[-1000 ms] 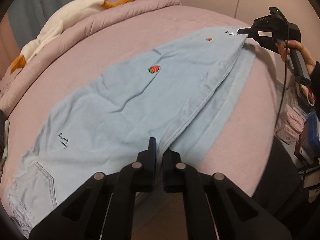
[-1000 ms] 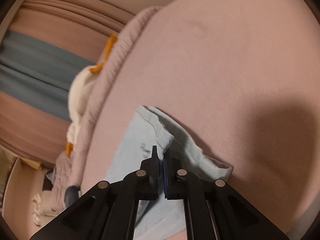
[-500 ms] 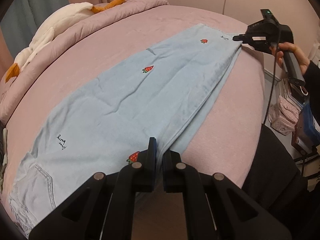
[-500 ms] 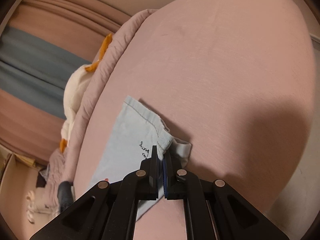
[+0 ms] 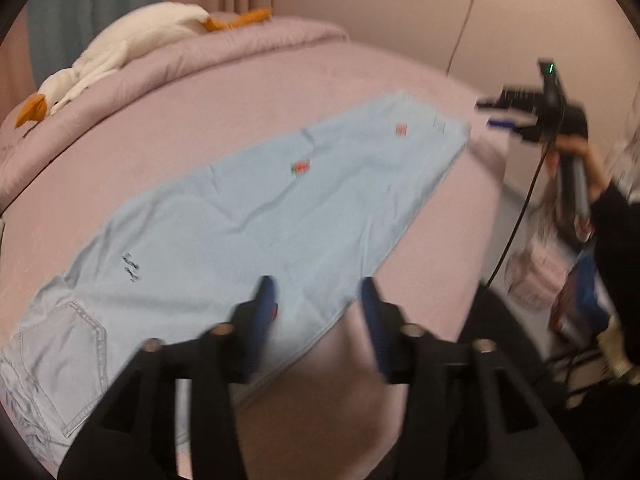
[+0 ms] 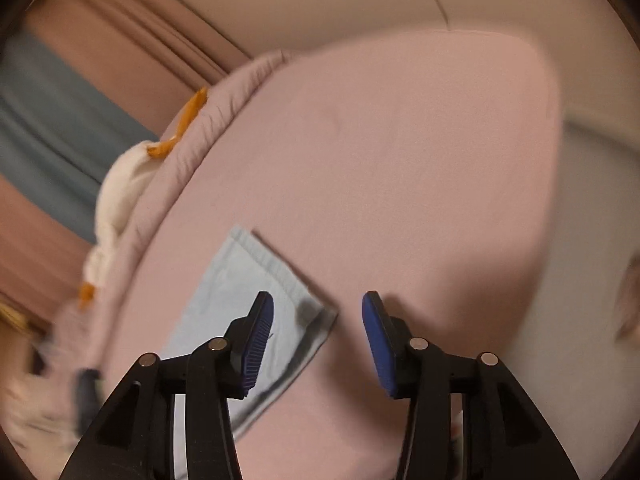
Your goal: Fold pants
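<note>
Light blue pants (image 5: 248,216) with small strawberry patches lie flat on the pink bed (image 5: 424,296), folded lengthwise with one leg on the other, the waist and a back pocket at the lower left. My left gripper (image 5: 318,304) hovers above their near edge; its jaws are opening and nothing is between them. In the left wrist view my right gripper (image 5: 492,114) is off the far hem, held by a hand. The right wrist view shows that gripper (image 6: 318,320) above the hem corner (image 6: 256,280), jaws opening, nothing between the pads.
A white plush goose (image 5: 120,48) lies on the rolled pink quilt (image 5: 168,68) at the bed's far side. Pink bags and clutter (image 5: 536,276) stand on the floor right of the bed. A cable (image 5: 516,216) hangs from the right gripper.
Both grippers have let go of the pants and lifted away. The two layers now lie flat and lined up, where earlier the edges were pinched and raised.
</note>
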`<state>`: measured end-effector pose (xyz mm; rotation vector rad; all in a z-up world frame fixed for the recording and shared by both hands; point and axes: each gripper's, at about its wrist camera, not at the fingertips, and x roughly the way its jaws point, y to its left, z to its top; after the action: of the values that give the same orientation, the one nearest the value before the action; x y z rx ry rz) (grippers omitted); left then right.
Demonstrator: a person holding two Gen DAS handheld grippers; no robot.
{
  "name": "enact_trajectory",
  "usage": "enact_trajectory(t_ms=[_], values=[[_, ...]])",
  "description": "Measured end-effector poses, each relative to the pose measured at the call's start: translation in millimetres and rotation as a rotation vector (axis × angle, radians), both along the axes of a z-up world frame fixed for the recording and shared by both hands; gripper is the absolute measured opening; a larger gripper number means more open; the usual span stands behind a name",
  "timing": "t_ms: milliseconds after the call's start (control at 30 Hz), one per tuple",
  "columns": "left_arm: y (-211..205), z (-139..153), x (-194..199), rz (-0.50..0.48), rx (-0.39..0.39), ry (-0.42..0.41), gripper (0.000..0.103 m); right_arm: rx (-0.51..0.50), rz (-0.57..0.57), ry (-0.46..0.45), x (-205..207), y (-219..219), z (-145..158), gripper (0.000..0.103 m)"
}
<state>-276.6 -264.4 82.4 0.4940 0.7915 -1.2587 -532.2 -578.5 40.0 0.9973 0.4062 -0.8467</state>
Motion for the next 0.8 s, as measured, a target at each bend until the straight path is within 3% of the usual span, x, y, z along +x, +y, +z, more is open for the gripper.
enact_trajectory(t_ms=[67,167,200,233,367,400,433,500,533,600,667,733,800], values=[[0.5,5.9,10.2,0.048,-0.028,-0.009,0.054,-0.056,0.074,0.018,11.7,11.5,14.3,0.047],[-2.9,-5.9,33.3,0.174,0.001,-0.003,0.054,-0.11,0.29,0.039,56.1,38.3,26.8,0.046],[-2.4,-11.0,37.8,0.209,0.013,-0.005,0.053,-0.129,0.363,0.04,74.4,51.1,29.2,0.04],[-1.2,-20.1,46.1,0.259,0.038,-0.016,0.052,-0.143,0.437,0.039,91.6,63.5,29.6,0.033],[21.1,-54.6,74.3,0.422,0.144,-0.045,0.053,-0.205,0.643,0.124,146.6,110.2,17.3,0.028],[30.8,-60.6,82.4,0.448,0.135,-0.022,0.055,-0.207,0.682,0.152,154.2,119.0,10.2,0.028],[43.6,-61.4,90.4,0.465,0.081,0.015,0.043,-0.209,0.704,0.187,158.1,125.3,3.8,0.028],[56.3,-59.8,101.1,0.507,0.065,0.044,0.025,-0.222,0.74,0.291,160.0,136.0,-15.2,0.028],[60.9,-58.0,105.8,0.518,0.056,0.068,0.024,-0.227,0.751,0.296,156.9,137.7,-17.9,0.027],[70.0,-52.5,112.8,0.537,0.029,0.121,0.025,-0.225,0.762,0.29,148.3,137.6,-16.4,0.027],[76.3,-44.9,112.1,0.561,0.023,0.08,0.033,-0.218,0.753,0.322,145.1,135.0,-10.8,0.027],[86.3,-39.1,112.9,0.563,-0.011,0.089,0.04,-0.264,0.761,0.335,145.2,139.7,-2.8,0.027],[97.8,-34.3,111.8,0.59,-0.023,0.057,0.043,-0.289,0.793,0.276,151.2,150.1,5.1,0.027]])
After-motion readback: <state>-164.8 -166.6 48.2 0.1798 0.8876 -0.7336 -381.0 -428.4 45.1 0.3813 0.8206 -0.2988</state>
